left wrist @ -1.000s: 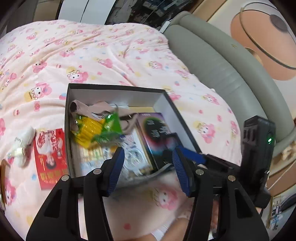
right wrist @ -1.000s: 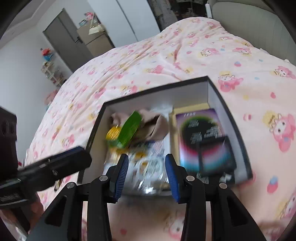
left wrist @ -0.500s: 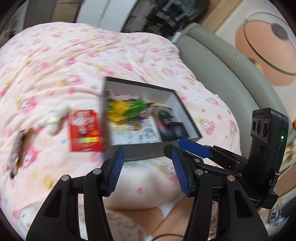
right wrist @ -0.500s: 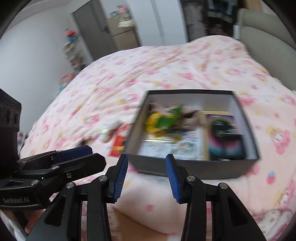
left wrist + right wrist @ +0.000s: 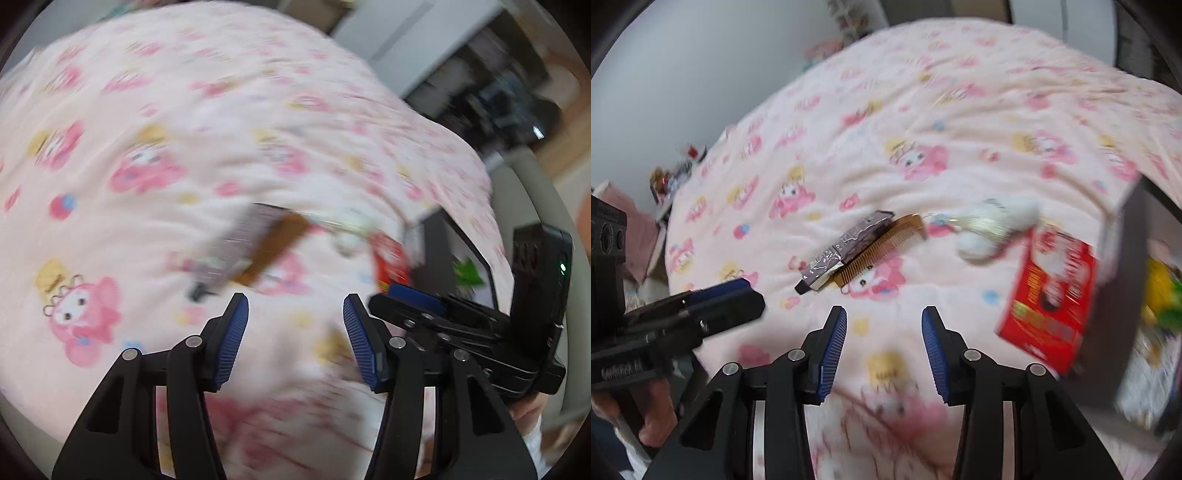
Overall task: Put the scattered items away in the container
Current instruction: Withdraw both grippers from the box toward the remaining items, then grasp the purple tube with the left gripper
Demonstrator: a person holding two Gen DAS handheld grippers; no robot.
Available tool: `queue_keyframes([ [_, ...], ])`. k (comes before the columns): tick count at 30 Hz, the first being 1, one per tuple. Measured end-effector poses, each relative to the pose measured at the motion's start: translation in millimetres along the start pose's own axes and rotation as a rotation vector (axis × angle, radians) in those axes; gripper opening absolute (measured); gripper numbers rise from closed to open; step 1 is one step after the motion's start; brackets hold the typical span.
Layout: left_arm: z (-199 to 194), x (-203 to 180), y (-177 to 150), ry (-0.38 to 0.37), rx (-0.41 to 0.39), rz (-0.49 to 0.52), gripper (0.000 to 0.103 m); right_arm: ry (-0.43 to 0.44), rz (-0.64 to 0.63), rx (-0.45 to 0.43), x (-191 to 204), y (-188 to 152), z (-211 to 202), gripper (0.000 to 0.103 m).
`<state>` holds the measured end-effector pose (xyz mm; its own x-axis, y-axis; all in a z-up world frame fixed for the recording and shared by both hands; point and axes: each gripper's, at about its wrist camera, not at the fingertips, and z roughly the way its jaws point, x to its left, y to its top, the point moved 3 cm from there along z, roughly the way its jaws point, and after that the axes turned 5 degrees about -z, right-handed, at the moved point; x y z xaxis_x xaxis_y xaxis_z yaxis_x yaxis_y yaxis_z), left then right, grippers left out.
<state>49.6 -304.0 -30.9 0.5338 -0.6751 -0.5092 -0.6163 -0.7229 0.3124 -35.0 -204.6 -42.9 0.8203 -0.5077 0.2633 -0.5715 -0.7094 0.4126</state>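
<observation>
1. Landmark: dark box (image 5: 1123,295), at the right edge of the right wrist view, already part filled.
2. Left of the box, going left to right on the pink bedspread (image 5: 923,92): foil sachet (image 5: 846,247), brown comb (image 5: 882,245) touching its right side, white plush toy (image 5: 997,225), and a red packet (image 5: 1052,295) just beside the box's left wall.
3. Left gripper (image 5: 293,339): jaws apart, nothing between them. Right gripper (image 5: 884,347): jaws apart, narrower gap, also empty. Both hang above the bedspread, left of the box.
4. Step in hand, as I read it: line up on the sachet/comb pair, the items farthest from the box.
5. Long axis: sachet and comb lie parallel, running from lower left, away from the box, to upper right, towards it. Sachet's dark cap end points away from the box.
6. To do it well: roll the wrist so the pads close across the short width, not along the length. Take one item at a time; because they touch, a sloppy close could drag both.
7. Left wrist view is heavily blurred, so use the right wrist view for alignment.
</observation>
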Motion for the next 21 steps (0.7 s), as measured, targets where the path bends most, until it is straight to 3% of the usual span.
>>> queue_keyframes([
  [4, 32, 47, 17, -0.003, 0.044, -0.125, 0.054, 0.061, 0.020, 0.051, 1, 20, 37, 0.038],
  [7, 57, 62, 24, -0.017, 0.097, -0.155, 0.054, 0.090, 0.031, 0.073, 0, 35, 56, 0.038],
  [12, 98, 68, 35, -0.041, 0.194, -0.153, 0.057, 0.139, 0.030, 0.157, 6, 47, 89, 0.038],
  [18, 107, 56, 26, -0.017, 0.224, -0.128, 0.043, 0.110, 0.056, 0.181, -7, 35, 100, 0.038],
  [21, 97, 44, 23, -0.058, 0.231, -0.103, 0.037, 0.106, 0.077, 0.160, -16, 32, 89, 0.038],
])
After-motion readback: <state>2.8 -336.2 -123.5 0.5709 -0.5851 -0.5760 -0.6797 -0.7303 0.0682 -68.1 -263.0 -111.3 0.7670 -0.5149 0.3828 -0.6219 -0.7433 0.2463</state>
